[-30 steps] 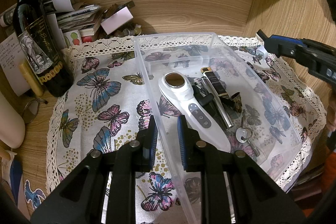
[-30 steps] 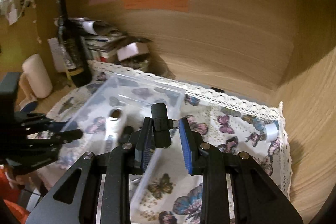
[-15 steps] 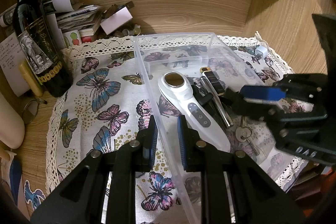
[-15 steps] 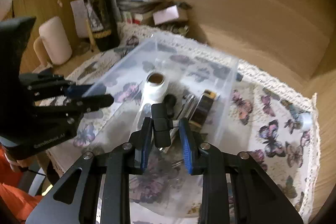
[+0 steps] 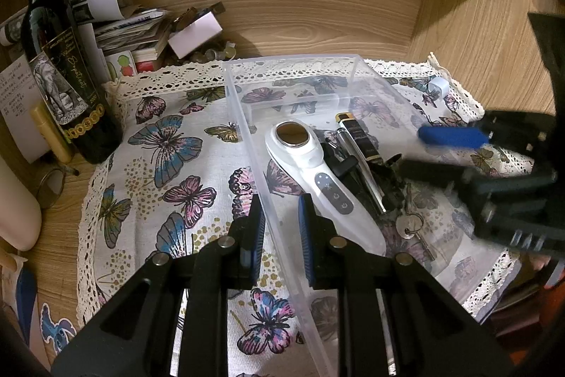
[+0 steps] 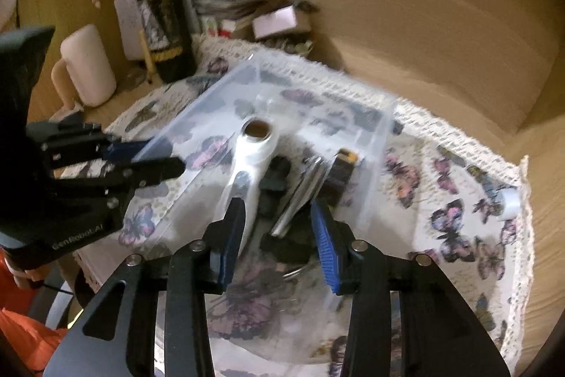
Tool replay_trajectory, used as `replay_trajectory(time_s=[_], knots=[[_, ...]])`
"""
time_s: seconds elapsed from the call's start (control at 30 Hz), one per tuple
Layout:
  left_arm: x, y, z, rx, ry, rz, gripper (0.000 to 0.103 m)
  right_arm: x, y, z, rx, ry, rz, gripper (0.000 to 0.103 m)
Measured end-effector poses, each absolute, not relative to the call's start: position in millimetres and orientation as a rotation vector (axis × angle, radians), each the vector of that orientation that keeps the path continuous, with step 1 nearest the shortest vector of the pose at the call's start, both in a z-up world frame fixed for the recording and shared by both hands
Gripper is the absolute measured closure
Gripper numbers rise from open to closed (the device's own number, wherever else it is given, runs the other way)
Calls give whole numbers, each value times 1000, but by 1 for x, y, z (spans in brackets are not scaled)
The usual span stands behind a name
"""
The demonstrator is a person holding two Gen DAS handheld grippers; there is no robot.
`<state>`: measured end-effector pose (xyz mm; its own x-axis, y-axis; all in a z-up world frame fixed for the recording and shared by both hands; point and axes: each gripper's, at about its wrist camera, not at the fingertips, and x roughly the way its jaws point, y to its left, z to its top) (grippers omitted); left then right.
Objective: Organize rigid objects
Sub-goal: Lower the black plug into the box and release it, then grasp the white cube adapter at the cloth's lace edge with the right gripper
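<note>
A clear plastic bin (image 5: 247,129) (image 6: 212,94) stands on a butterfly cloth. In it lie a white handheld device (image 5: 317,179) (image 6: 250,151), a silver pen (image 5: 360,165), a black-and-gold lighter (image 5: 360,138), black pieces and keys (image 5: 409,225). My left gripper (image 5: 280,228) is shut on the bin's left wall near the front. My right gripper (image 6: 279,235) is open over the bin's near end, above a black piece (image 6: 293,244); it also shows in the left wrist view (image 5: 438,151).
A wine bottle (image 5: 60,66) stands at the back left with papers and small boxes (image 5: 141,23). A small white cap (image 5: 439,85) lies on the cloth at the far right. Wooden walls close the back and right side. A pale mug (image 6: 88,62) stands left.
My right gripper came down over the bin holding a small black piece, then opened; the piece is out of its fingers. My left gripper kept its hold on the bin wall.
</note>
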<state>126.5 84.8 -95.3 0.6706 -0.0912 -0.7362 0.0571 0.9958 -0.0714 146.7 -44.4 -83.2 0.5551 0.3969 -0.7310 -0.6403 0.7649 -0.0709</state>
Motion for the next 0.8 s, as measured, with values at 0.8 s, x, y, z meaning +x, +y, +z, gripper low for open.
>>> replay_trajectory(time_s=[0.8], knots=[[128, 89, -96, -82, 832, -96, 84, 311, -176, -96, -236, 814, 60, 55]])
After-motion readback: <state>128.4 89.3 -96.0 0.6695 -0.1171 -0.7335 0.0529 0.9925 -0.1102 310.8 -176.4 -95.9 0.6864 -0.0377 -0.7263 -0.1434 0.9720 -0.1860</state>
